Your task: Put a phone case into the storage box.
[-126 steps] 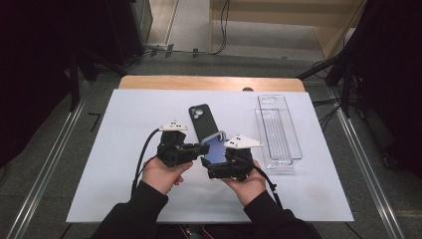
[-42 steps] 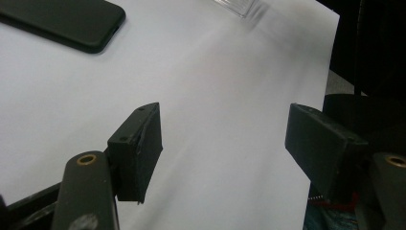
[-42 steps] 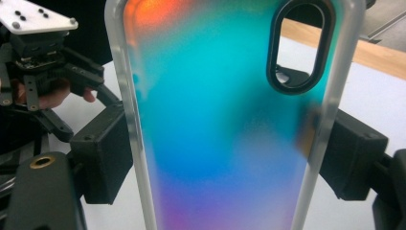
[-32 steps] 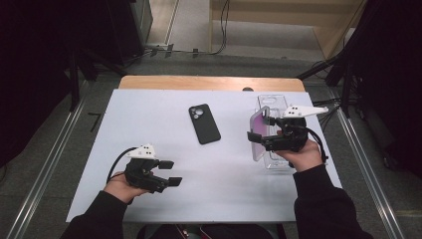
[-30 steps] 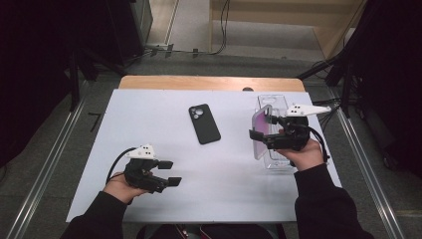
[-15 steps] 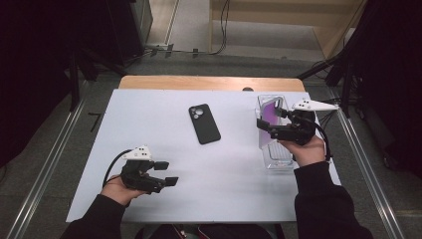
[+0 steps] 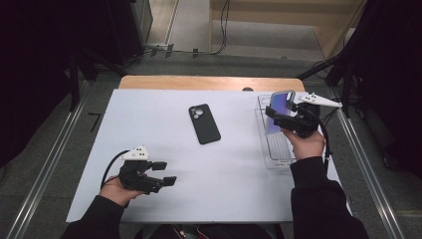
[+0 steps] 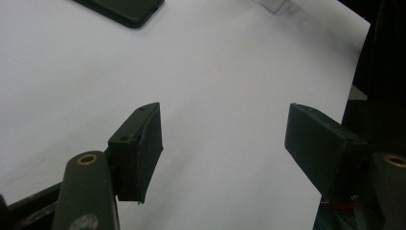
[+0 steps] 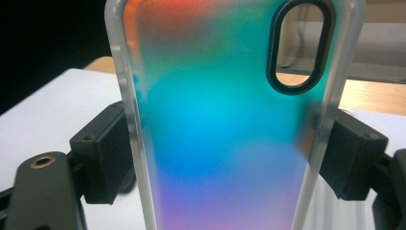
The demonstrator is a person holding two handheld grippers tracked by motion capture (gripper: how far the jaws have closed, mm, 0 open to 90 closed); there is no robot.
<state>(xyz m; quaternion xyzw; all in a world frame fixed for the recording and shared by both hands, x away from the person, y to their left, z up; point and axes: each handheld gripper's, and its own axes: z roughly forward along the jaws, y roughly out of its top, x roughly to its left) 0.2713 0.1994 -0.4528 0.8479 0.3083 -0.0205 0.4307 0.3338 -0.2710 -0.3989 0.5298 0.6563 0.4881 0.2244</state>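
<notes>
An iridescent phone case [image 7: 278, 110] [image 9: 220, 129] with a clear rim and an oval camera cut-out stands upright between the jaws of my right gripper [image 7: 284, 119] [image 9: 225, 158], which is shut on its two long sides. It hangs over the far end of a clear plastic tray [image 7: 278, 154] at the table's right. A black phone [image 7: 204, 123] [image 8: 122, 9] lies face down near the middle of the white table. My left gripper [image 7: 165, 174] [image 8: 225, 148] rests low at the front left, open, with bare table between its jaws.
The white table top [image 7: 149, 124] ends in a wooden strip [image 7: 209, 82] at the far side. Dark stands and cables [image 7: 219, 30] lie on the floor beyond. The table's right edge [image 8: 356, 72] runs close to the left gripper's far jaw.
My right gripper has carried the phone case farther away along the tray and tipped it more upright. The left hand and the black phone have stayed put.
</notes>
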